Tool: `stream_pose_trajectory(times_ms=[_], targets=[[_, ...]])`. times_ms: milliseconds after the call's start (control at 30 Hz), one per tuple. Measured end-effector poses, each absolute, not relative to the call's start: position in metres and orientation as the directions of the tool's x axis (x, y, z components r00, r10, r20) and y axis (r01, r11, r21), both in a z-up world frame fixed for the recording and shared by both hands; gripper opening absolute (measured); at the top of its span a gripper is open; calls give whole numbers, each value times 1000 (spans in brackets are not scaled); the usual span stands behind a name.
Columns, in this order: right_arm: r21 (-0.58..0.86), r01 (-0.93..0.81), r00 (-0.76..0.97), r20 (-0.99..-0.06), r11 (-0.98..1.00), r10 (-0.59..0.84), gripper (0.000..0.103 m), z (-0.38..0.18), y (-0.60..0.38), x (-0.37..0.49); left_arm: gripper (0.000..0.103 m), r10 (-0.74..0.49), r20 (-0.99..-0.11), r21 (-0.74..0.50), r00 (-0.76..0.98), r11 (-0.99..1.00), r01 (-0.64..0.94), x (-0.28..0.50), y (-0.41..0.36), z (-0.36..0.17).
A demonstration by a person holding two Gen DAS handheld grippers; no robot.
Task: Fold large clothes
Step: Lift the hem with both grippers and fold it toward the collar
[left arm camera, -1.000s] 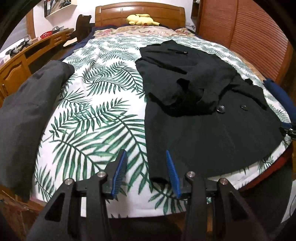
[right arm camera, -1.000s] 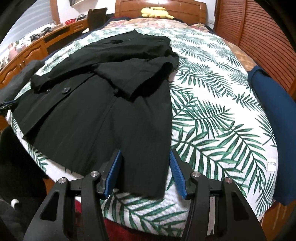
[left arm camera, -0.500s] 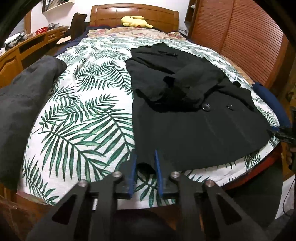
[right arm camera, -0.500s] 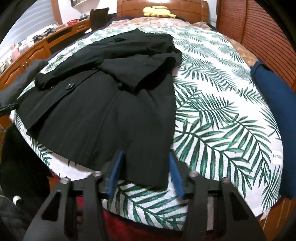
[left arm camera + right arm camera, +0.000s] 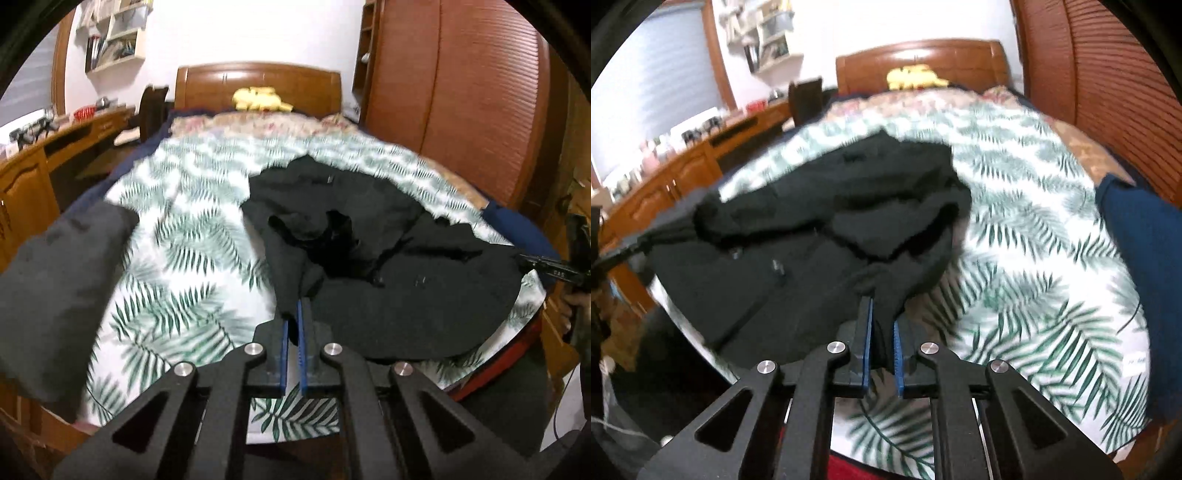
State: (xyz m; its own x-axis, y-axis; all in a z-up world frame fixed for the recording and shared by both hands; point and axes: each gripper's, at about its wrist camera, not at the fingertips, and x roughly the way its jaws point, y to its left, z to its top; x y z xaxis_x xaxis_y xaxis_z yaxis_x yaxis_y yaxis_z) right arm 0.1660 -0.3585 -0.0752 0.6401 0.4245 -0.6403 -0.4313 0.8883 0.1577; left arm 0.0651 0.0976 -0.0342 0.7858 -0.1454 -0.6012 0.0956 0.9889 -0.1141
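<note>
A large black coat (image 5: 388, 266) lies spread on the bed's palm-leaf sheet (image 5: 184, 258), sleeves folded over its chest. My left gripper (image 5: 293, 314) is shut on the coat's near left hem corner and lifts it. In the right wrist view the coat (image 5: 820, 221) fills the left half of the bed. My right gripper (image 5: 881, 314) is shut on the near right hem corner, which rises in a peak. The other gripper shows at the far edge of each view.
A dark grey garment (image 5: 55, 280) lies on the bed's left edge. A navy blue garment (image 5: 1145, 251) lies on the right edge. A wooden headboard (image 5: 258, 85) with a yellow plush toy (image 5: 258, 99) stands far back. A wooden desk (image 5: 44, 155) runs along the left, a louvred wardrobe (image 5: 461, 92) on the right.
Both grippers have closed on the coat's hem corners and lifted them off the sheet. Both views have tilted upward, showing more wall and headboard.
</note>
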Motion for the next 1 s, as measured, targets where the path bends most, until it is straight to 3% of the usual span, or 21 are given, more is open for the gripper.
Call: stream_pose_trajectory(times_ms=[300,533,733,1000], targets=[[198,-471,710,-493,860,503,6,1,-368,130,2,-136,-476,-85,869,990,108,15,104,29],[212,-501,721,-434,839,540,6,29,-379,87,2,-139,-418,-89,898,990,111,-46,111,49],[209,-518,721,-415,830,554,6,42,-386,58,2,-151,-387,-106,910,987,119,-81,116,57],[165,-498,725,-459,851,513,6,29,-374,81,2,-130,-436,-92,890,991,99,-46,120,44]])
